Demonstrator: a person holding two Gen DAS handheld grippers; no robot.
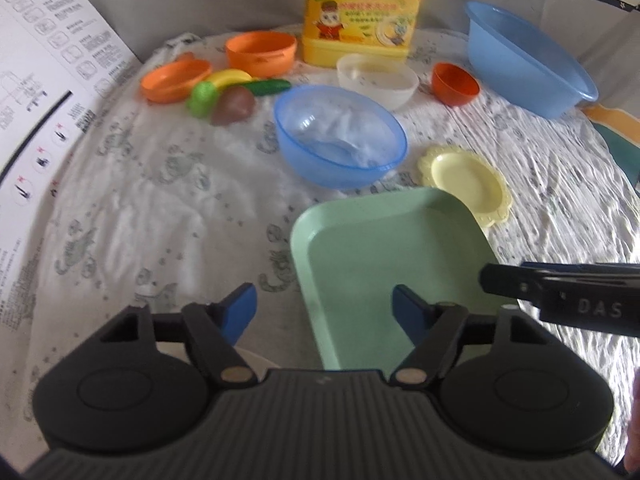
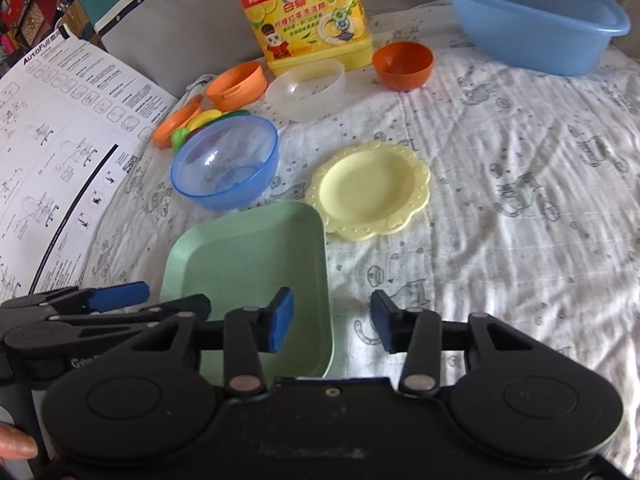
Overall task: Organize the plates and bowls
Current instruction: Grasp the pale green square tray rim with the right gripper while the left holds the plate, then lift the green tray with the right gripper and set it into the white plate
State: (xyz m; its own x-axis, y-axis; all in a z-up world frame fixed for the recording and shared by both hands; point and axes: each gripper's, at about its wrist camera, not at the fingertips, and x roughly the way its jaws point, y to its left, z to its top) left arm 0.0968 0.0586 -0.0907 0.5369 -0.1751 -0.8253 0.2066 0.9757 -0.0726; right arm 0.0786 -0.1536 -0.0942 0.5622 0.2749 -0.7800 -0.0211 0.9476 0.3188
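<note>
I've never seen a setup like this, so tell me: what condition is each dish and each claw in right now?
Green square plate: empty, upright.
Yellow scalloped plate: empty, flat.
Blue bowl: upright, empty.
Clear bowl: tilted, empty.
Orange bowl: upright, empty.
Blue basin: tilted.
Left gripper: open.
Right gripper: open.

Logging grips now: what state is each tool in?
Left tool: open, straddling the green tray's left rim, not gripping.
Right tool: open, straddling its right rim.

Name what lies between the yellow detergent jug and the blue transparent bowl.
A clear bowl lies between the jug and the blue bowl, shown in both wrist views.
</note>
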